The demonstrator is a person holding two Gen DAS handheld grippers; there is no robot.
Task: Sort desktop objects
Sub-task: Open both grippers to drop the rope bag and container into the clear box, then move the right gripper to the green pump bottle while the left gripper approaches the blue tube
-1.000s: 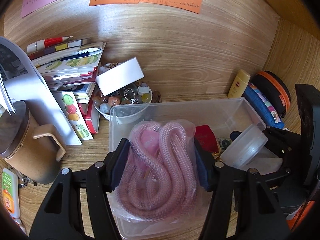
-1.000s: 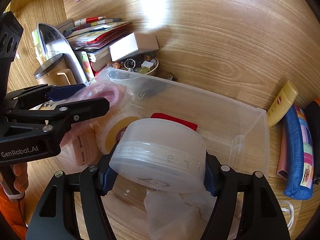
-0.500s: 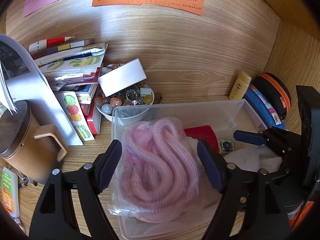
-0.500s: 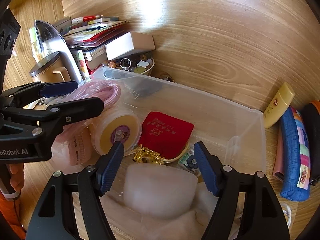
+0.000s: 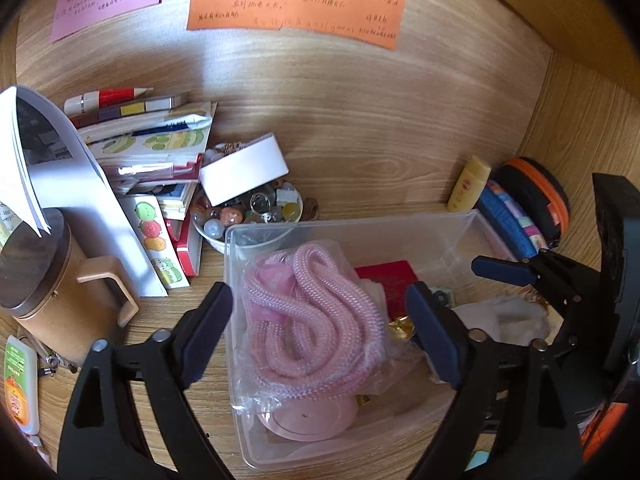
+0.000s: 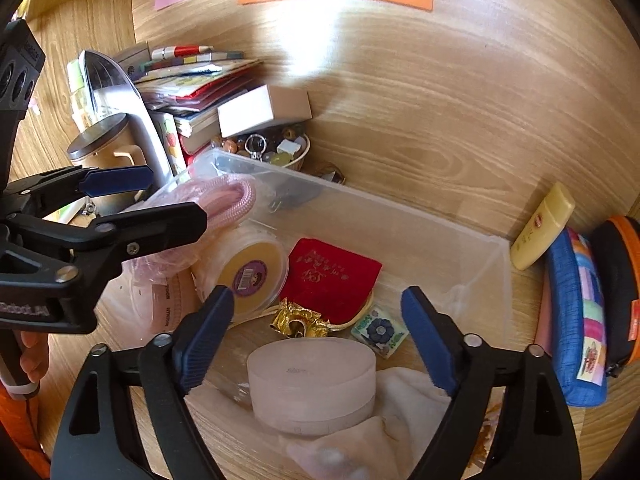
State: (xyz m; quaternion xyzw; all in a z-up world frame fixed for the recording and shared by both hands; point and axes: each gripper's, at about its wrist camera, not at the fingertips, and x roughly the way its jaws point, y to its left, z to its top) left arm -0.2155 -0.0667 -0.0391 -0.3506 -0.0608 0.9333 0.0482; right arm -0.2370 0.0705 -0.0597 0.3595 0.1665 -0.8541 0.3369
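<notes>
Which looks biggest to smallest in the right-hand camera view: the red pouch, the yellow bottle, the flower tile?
1. Red pouch, largest.
2. Yellow bottle, clearly smaller, though it lies farther from the camera, which shrinks it.
3. Flower tile, smallest, despite being nearest.

left gripper (image 5: pixel 320 322) jaws just opened wide, gripping nothing, right gripper (image 6: pixel 318 326) likewise, both angled downward, side by side

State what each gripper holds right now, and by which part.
Nothing. Left gripper stands open around the bagged pink rope; right gripper open above the round container.
</notes>
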